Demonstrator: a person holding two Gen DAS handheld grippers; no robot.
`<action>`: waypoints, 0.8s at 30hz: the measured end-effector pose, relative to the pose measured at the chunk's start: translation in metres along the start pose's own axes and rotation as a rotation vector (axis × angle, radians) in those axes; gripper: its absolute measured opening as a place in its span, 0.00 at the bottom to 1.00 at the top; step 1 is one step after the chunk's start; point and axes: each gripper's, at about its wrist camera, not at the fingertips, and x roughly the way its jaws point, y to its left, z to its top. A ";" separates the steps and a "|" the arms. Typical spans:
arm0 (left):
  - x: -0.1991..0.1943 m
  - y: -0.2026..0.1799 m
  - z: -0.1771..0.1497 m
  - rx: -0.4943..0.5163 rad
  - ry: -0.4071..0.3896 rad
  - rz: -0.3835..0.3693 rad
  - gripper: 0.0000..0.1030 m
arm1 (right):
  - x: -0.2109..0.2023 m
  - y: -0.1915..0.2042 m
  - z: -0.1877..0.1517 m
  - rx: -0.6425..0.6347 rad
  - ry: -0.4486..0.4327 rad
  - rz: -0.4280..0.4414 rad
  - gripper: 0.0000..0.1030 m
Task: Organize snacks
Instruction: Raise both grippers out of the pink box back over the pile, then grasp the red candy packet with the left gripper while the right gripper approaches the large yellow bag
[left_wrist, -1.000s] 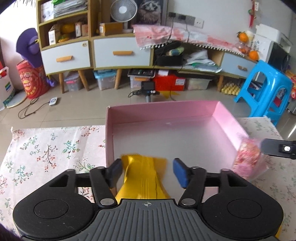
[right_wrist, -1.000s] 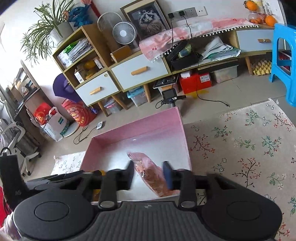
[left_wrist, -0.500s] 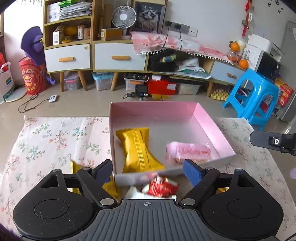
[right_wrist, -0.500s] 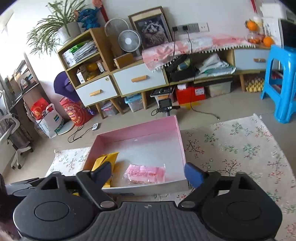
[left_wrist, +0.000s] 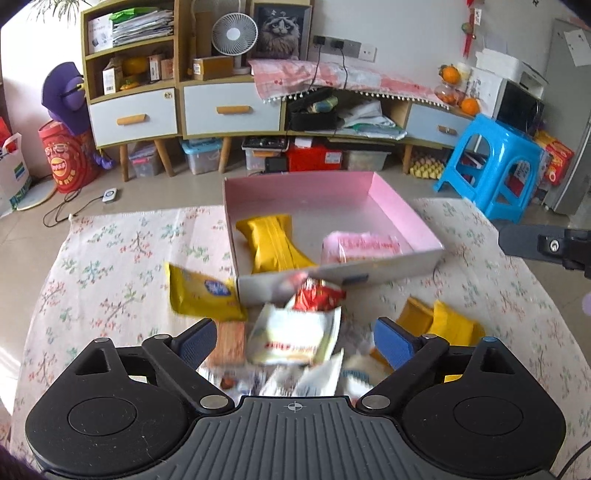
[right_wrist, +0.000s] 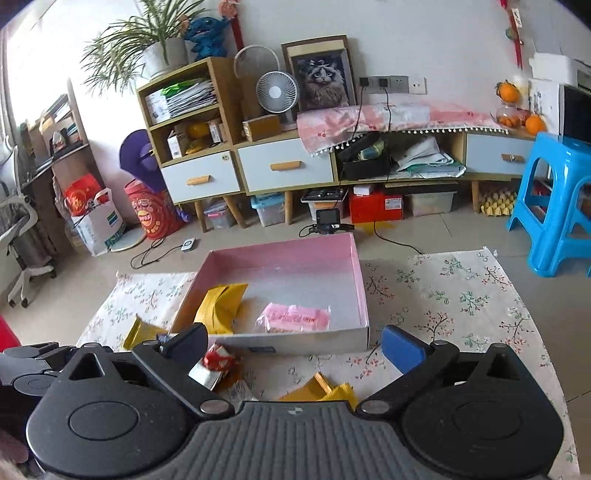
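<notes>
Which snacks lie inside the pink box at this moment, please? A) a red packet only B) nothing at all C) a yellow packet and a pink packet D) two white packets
C: the yellow packet and the pink packet lie in the pink box.

From my seat the room reads bright with soft daylight. In the right wrist view it floods in from the upper left, washing out the wall behind the potted plant (right_wrist: 147, 48). Shadows on the floral cloth (left_wrist: 110, 266) are faint. Both views bow strongly at the edges, with dark corners. In the left wrist view the loose packets (left_wrist: 295, 332) nearest the lens smear with blur; the cabinet (left_wrist: 184, 99) behind stays sharp.
</notes>
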 end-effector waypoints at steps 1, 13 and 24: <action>-0.001 0.000 -0.003 0.002 0.004 0.002 0.91 | -0.002 0.003 -0.003 -0.005 -0.002 -0.001 0.91; -0.016 0.016 -0.035 0.000 -0.012 -0.010 0.91 | -0.011 0.008 -0.030 -0.078 -0.012 -0.030 0.91; -0.021 0.032 -0.068 0.063 -0.005 -0.047 0.92 | -0.006 0.015 -0.064 -0.211 0.091 -0.005 0.91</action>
